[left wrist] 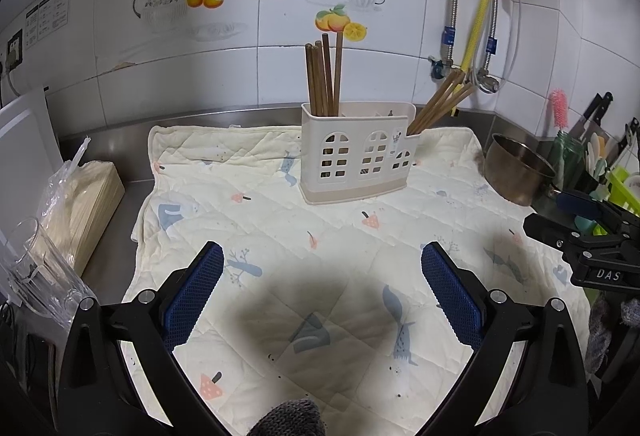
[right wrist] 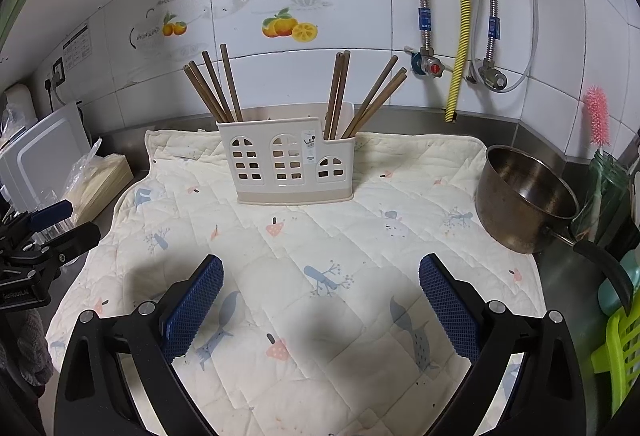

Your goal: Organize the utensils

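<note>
Wooden chopsticks [right wrist: 218, 88]: upright in cream holder [right wrist: 286, 166], well ahead of both grippers
Left gripper [left wrist: 322, 256]: spread, empty
Right gripper [right wrist: 320, 268]: spread, empty

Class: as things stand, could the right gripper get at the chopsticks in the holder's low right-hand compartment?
Probably yes. The right gripper is open and empty, only bare quilted mat lies before the holder, and those chopsticks lean out, tops exposed.

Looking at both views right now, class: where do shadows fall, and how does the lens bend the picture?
Left wrist view: a dark soft shadow lies on the mat between the open left tongs; tile lines bow and the corners go black. Right wrist view: fainter shadows on the mat between the open right tongs; the pot rim shows glare.
</note>
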The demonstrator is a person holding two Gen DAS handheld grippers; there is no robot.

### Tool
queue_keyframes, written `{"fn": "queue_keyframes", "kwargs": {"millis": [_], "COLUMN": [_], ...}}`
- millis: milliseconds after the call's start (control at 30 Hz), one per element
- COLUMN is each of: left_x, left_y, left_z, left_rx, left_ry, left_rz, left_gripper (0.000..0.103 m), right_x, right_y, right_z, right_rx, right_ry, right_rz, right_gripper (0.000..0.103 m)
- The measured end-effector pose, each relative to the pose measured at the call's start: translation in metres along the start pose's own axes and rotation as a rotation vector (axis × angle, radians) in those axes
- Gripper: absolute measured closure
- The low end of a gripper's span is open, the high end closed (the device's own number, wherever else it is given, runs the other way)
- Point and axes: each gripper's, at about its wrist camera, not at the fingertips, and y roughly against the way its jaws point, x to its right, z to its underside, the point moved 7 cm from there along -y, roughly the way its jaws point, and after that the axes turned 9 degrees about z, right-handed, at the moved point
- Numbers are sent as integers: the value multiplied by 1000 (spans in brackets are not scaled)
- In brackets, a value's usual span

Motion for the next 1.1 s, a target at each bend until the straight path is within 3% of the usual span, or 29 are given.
{"fn": "queue_keyframes", "kwargs": {"millis": [1100], "left_x": [0], "left_y": [-2], "left_z": [2], "left_rx": [3], "left_ry": [-10], "left_rz": [1], "left_gripper": [5], "right_x": [-1], "right_y": [1], "right_z": [1], "right_rx": [-3], "right_ry": [5], "right_rz": [-2], "right_gripper": [8]}}
